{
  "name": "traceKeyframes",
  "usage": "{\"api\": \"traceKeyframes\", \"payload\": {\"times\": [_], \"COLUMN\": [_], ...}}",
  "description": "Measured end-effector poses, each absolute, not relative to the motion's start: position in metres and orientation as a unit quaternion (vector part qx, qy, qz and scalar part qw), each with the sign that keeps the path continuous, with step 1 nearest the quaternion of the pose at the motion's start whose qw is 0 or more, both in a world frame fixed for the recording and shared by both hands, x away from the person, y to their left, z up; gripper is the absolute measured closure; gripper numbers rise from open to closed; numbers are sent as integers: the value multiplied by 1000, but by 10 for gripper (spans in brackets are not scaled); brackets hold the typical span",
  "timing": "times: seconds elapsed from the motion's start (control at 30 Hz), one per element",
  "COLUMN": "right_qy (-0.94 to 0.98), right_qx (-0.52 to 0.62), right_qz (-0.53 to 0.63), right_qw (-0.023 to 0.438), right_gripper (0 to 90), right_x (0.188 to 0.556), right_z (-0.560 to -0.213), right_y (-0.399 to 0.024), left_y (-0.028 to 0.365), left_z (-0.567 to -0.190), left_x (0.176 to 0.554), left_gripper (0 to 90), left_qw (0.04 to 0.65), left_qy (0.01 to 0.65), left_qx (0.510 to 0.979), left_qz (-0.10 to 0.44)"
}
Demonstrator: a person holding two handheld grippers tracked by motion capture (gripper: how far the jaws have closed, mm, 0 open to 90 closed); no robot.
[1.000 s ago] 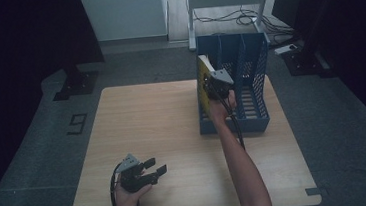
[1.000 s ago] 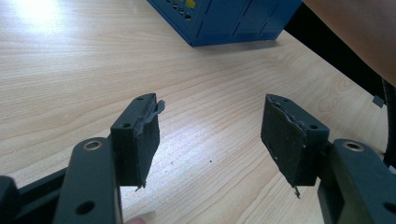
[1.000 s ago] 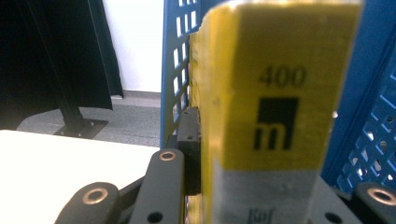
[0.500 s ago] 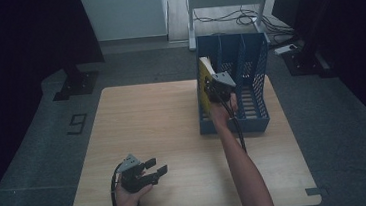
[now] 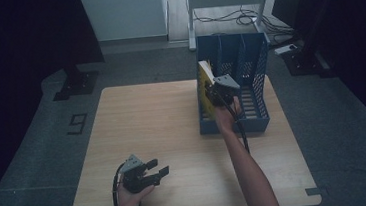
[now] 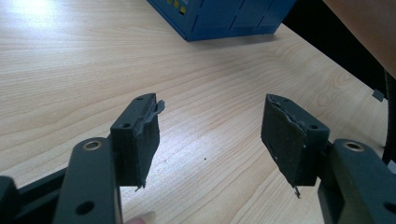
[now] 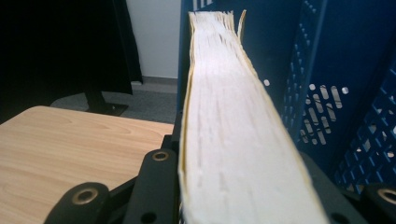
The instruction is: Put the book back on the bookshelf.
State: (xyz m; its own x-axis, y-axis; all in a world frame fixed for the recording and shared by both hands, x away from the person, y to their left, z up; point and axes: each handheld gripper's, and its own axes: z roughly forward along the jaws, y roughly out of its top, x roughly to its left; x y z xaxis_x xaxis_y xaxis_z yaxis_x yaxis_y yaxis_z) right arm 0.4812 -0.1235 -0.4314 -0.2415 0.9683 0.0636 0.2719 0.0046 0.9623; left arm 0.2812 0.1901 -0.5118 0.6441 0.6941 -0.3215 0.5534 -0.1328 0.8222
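Observation:
A thick yellow-covered book point(image 5: 204, 77) stands on edge in the left slot of the blue file rack point(image 5: 258, 122). My right gripper point(image 5: 214, 98) grips its near end. In the right gripper view the book's white page edge point(image 7: 233, 116) fills the gap between the jaws of the right gripper point(image 7: 243, 183), and the left jaw lies against its cover. These jaws have just been opening a little, with the book still between them. My left gripper point(image 5: 157, 169) rests low at the table's front left, open, with nothing between the pads of the left gripper point(image 6: 210, 135).
The wooden table point(image 5: 147, 116) has the rack at its back right. The rack's perforated blue walls point(image 7: 327, 93) stand close to the right of the book. Past the table lie a grey floor, a metal stand and cables point(image 5: 228, 13).

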Motion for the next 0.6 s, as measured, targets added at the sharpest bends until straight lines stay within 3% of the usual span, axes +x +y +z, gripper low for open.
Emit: {"api": "traceKeyframes", "payload": {"times": [0.3, 0.6], "right_qy": [635, 667], "right_qx": [494, 501], "right_qz": [481, 452], "right_qw": [349, 315], "right_gripper": [657, 628], "right_x": [479, 488], "right_z": [-431, -426], "right_y": [-124, -126], "left_y": [191, 190], "left_z": [-512, -511], "left_x": [281, 281], "left_gripper": [371, 371], "left_qw": [512, 511], "left_qy": [418, 416], "left_qx": [747, 749], "left_qz": [69, 68]}}
